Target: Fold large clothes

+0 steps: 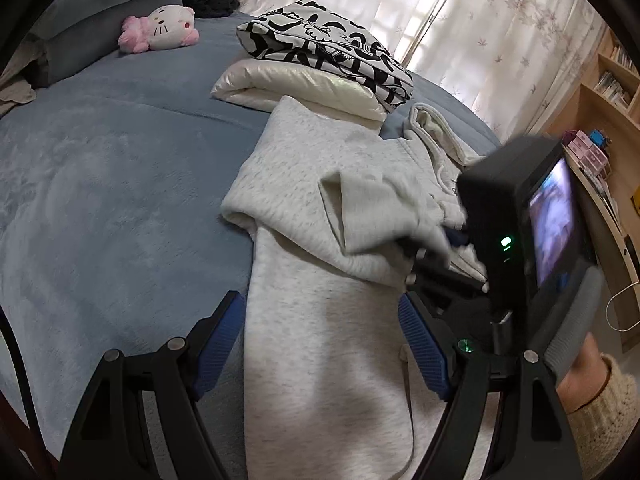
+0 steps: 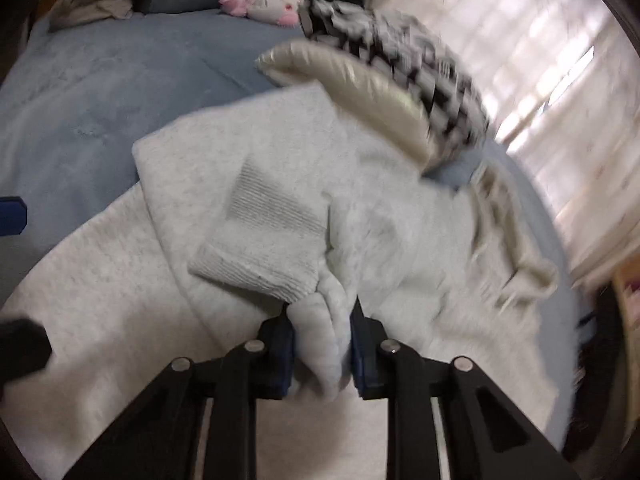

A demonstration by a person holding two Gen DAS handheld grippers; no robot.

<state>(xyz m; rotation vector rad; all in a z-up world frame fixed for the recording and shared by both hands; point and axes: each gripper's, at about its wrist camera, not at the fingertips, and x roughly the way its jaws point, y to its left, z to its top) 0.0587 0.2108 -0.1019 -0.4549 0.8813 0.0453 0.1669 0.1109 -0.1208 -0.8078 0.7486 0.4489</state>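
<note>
- My right gripper (image 2: 322,354) pinches the ribbed sleeve cuff (image 2: 260,256) of the grey sweatshirt (image 1: 320,320) spread on the blue bed (image 1: 100,200); my left gripper (image 1: 320,344) hangs spread over its body, holding nothing.
- The bunched cuff could slip out, I judge, or drag the whole garment askew, since nothing pins it.
- Folded clothes (image 1: 320,64) touch its far edge, crowding the fold; the plush toy (image 1: 160,28) lies well apart.

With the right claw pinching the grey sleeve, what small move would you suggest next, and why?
Probably carry the sleeve inward across the grey hoodie's body and lay it flat. The right claw is shut on bunched sleeve fabric near the ribbed cuff, while the left claw stands open over the body.
</note>
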